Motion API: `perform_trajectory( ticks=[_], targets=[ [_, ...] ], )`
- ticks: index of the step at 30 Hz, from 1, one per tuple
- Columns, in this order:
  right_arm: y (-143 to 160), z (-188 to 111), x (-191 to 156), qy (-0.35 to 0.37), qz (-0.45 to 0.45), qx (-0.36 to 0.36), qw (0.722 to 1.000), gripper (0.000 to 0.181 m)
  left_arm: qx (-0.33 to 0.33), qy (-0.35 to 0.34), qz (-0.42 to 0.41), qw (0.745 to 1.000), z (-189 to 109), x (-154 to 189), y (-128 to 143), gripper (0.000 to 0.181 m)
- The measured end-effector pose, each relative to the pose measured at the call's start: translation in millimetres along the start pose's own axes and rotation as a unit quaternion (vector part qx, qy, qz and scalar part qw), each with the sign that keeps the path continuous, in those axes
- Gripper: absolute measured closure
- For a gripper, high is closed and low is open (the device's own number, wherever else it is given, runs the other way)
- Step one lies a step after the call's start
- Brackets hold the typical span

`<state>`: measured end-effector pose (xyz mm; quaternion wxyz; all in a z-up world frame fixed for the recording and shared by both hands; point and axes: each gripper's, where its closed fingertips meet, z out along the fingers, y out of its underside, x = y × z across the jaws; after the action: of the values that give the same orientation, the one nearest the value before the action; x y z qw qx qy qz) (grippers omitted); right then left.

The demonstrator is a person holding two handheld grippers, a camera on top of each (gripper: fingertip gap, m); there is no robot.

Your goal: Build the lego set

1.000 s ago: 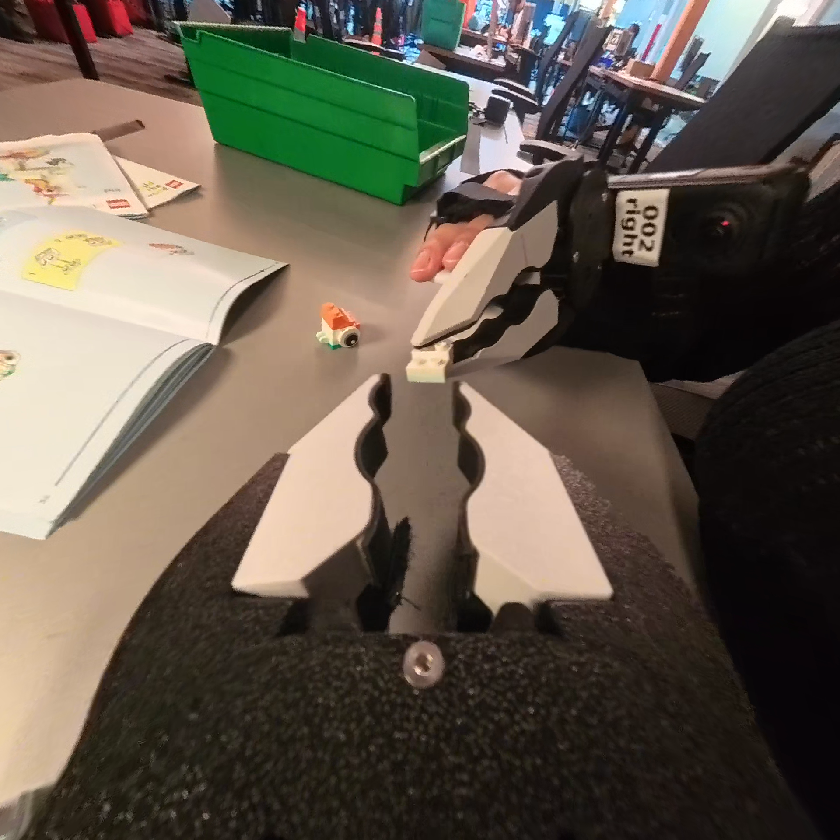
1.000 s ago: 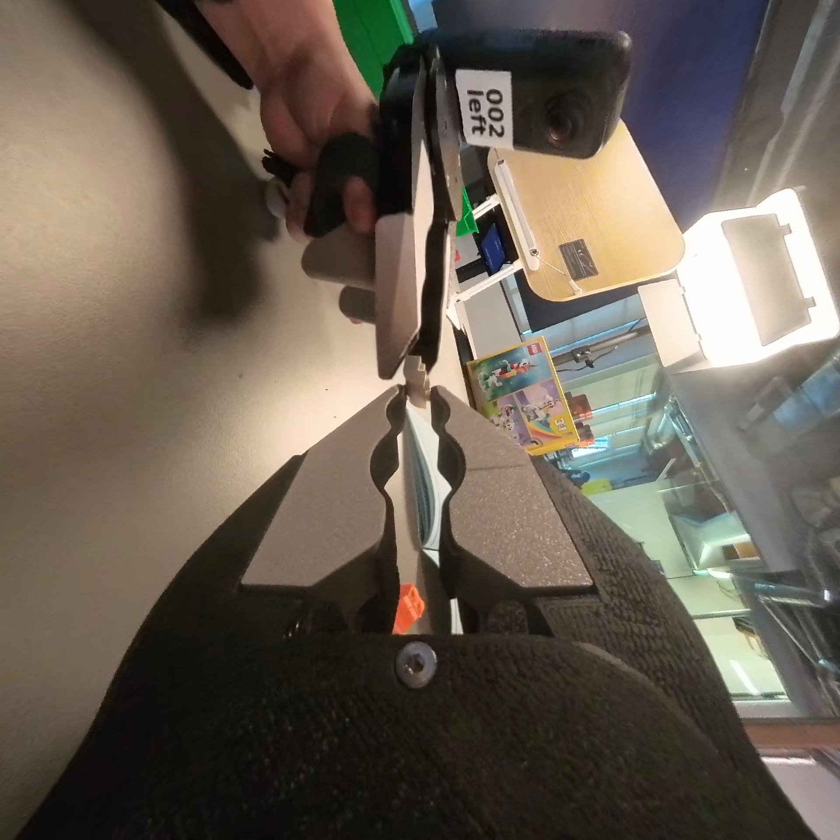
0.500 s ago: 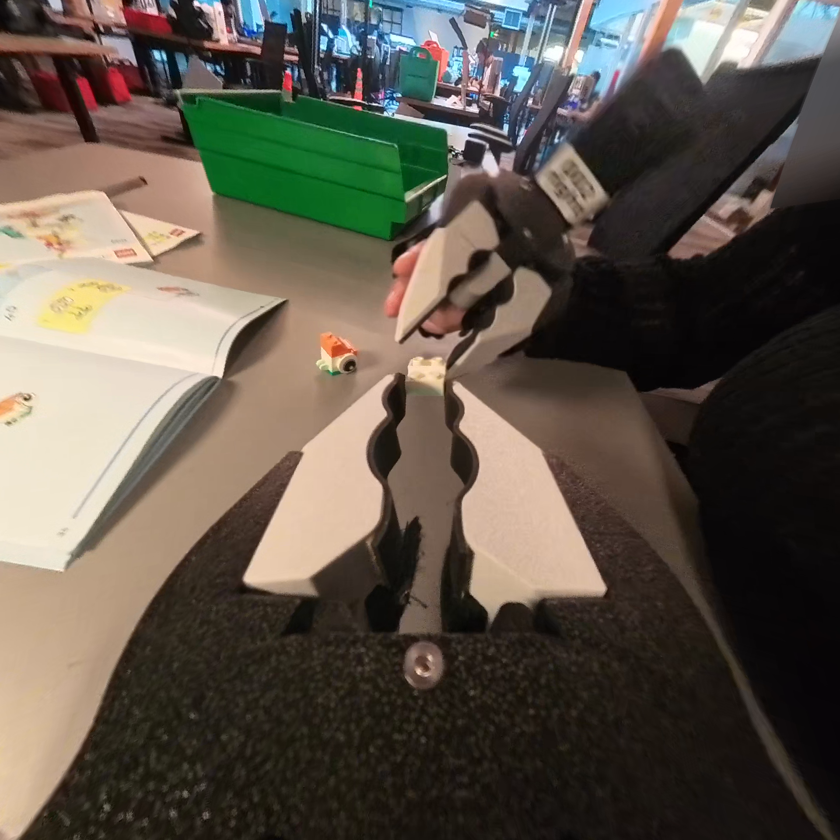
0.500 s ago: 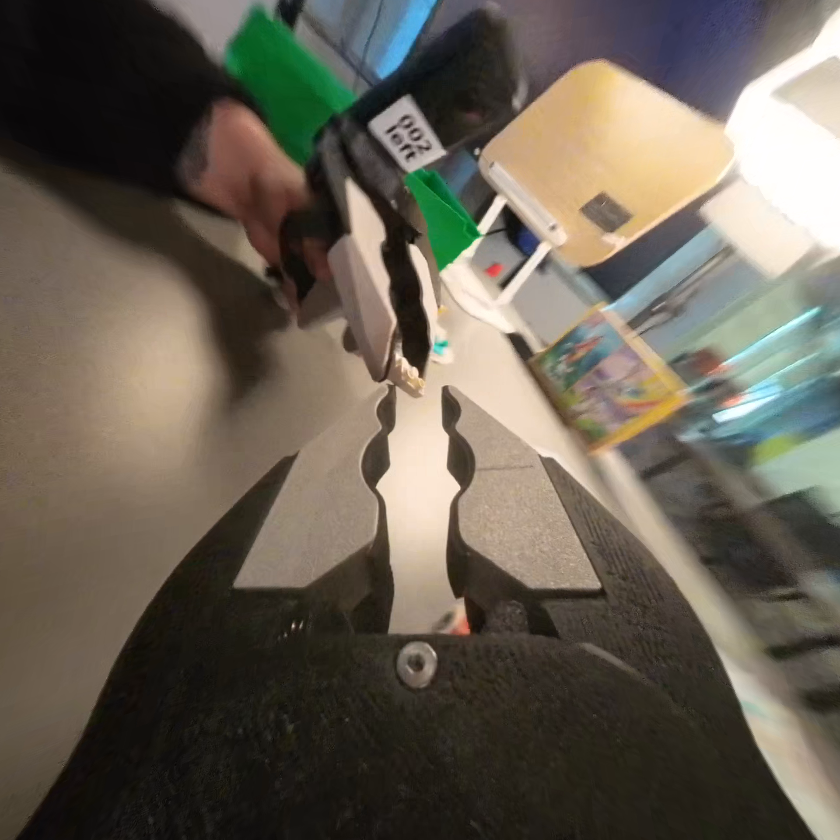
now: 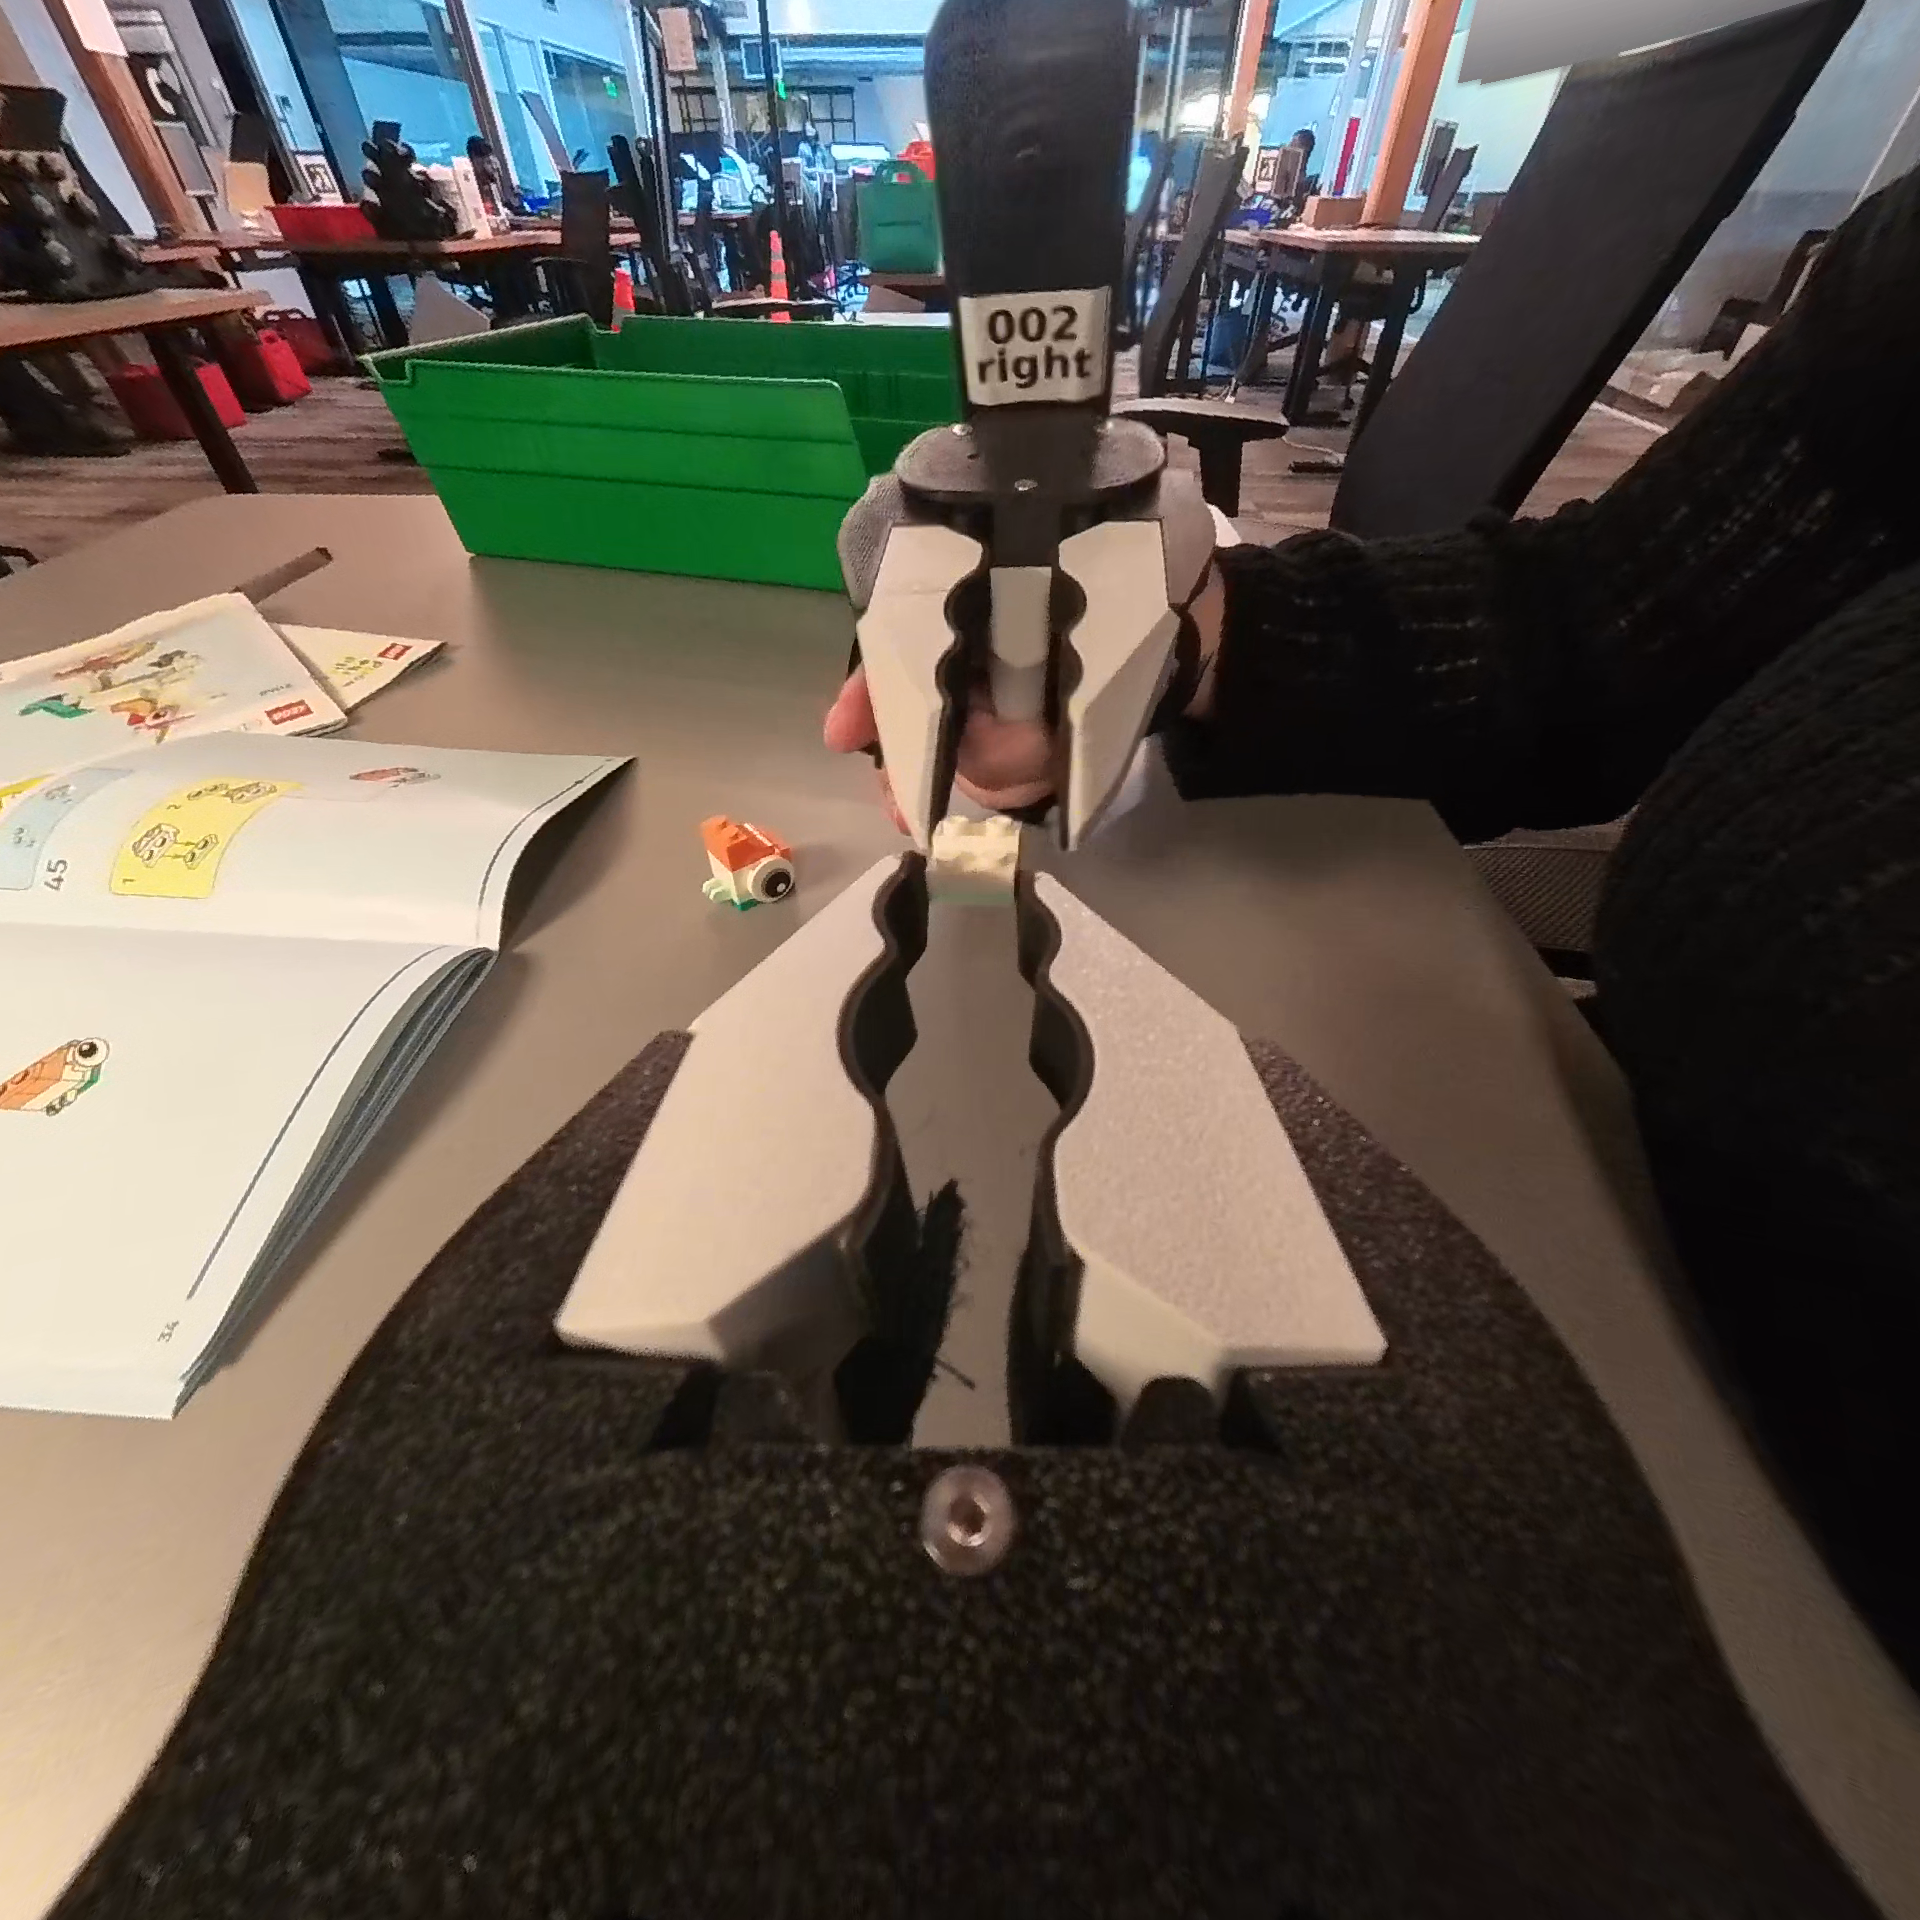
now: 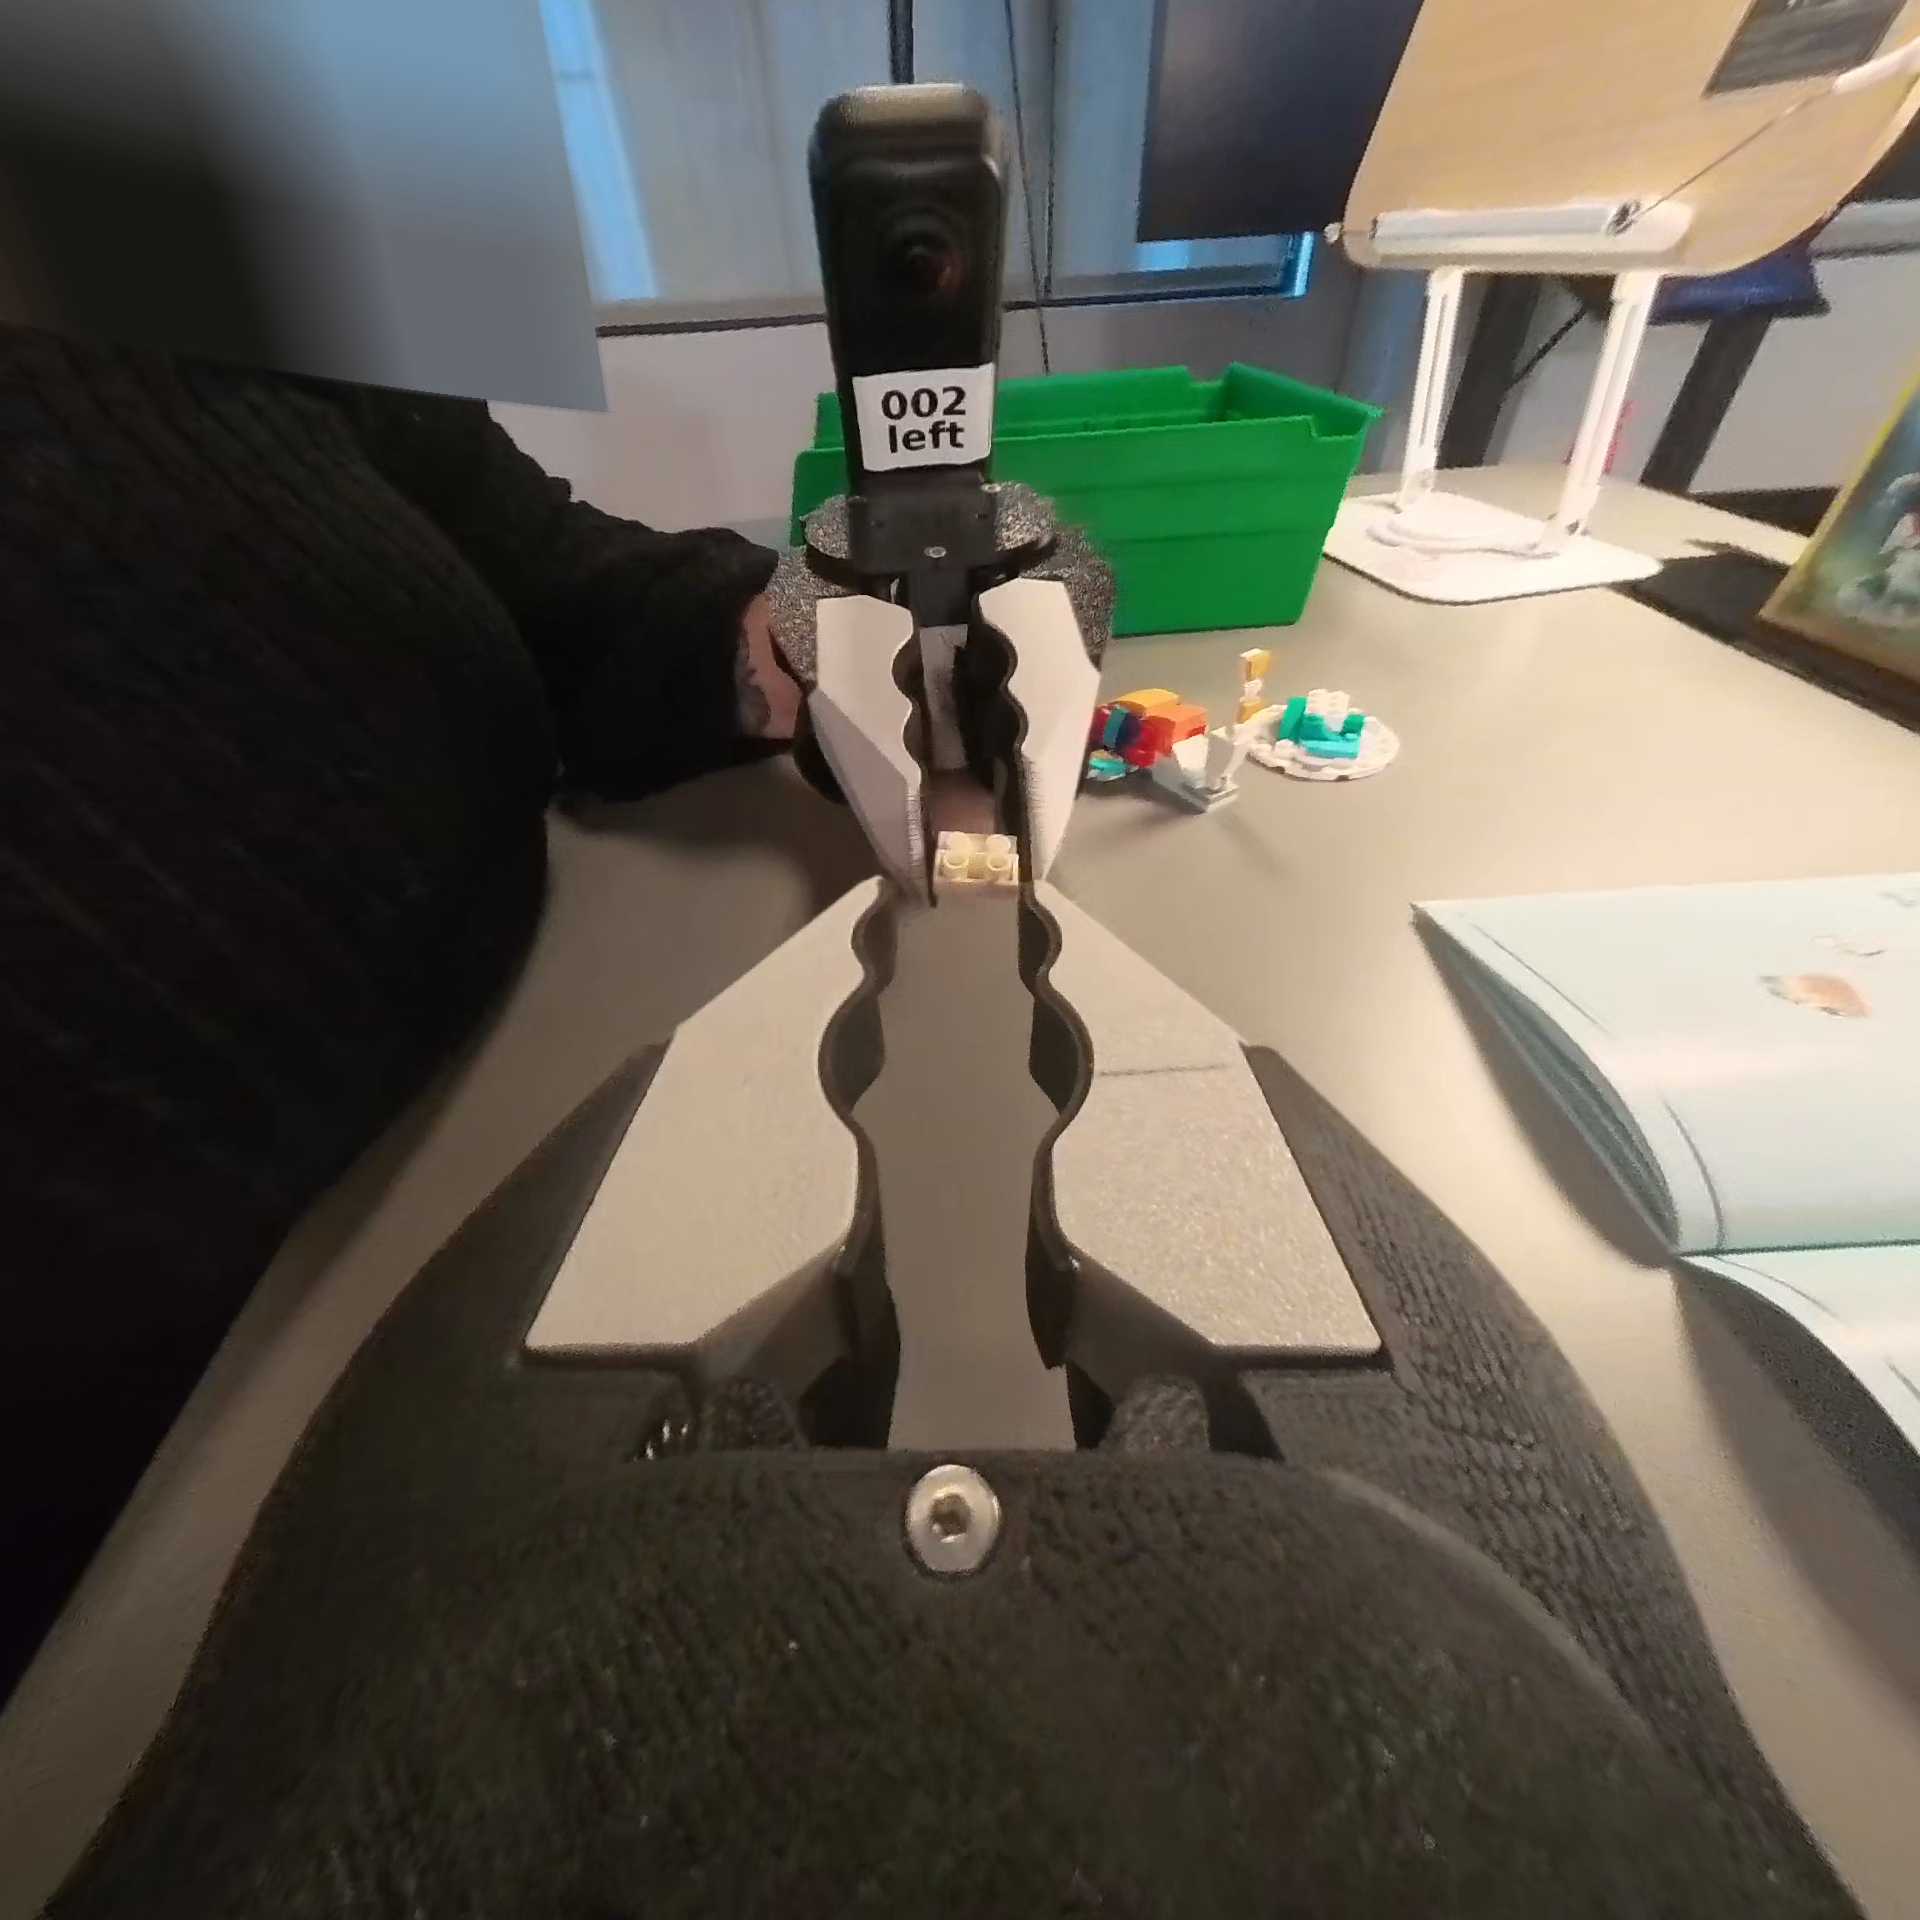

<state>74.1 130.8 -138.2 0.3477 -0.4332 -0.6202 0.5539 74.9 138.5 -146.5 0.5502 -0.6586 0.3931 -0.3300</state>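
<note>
A small white brick [image 5: 974, 857] is pinched between the tips of my left gripper [image 5: 971, 883], a little above the grey table [image 5: 665, 686]. My right gripper [image 5: 992, 836] faces it head on, upright, with its jaws apart and its tips on either side of the brick's far end. In the right wrist view the brick [image 6: 975, 860] sits studs up in the left gripper [image 6: 977, 862], just beyond my open right gripper [image 6: 956, 904]. A small orange and white build with an eye [image 5: 746, 862] lies on the table left of the grippers.
An open instruction booklet [image 5: 260, 935] lies at the left, with leaflets behind it. A green bin [image 5: 644, 457] stands at the back. In the right wrist view, small colourful builds [image 6: 1153, 727], a white round plate [image 6: 1320, 727] and a white stand [image 6: 1496, 540] are behind. Black sleeves flank both grippers. My left and right fingertips are right by each other.
The white brick passed from my right gripper to my left. The right gripper opened, then swung from sideways to upright, facing the left gripper tip to tip.
</note>
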Motion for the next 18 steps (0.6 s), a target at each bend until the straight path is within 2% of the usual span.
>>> perform_trajectory(
  ticks=[13, 18],
  targets=[
    [5, 0, 3, 0.011, 0.000, -0.019, 1.000, 0.168, -0.007, -0.010, 0.007, 1.000, 4, 1, 2, 0.166],
    [26, -8, 14, 0.046, -0.023, -0.093, 0.994, 0.168, -0.006, -0.041, 0.027, 0.999, 2, -6, 2, 0.135]
  ],
)
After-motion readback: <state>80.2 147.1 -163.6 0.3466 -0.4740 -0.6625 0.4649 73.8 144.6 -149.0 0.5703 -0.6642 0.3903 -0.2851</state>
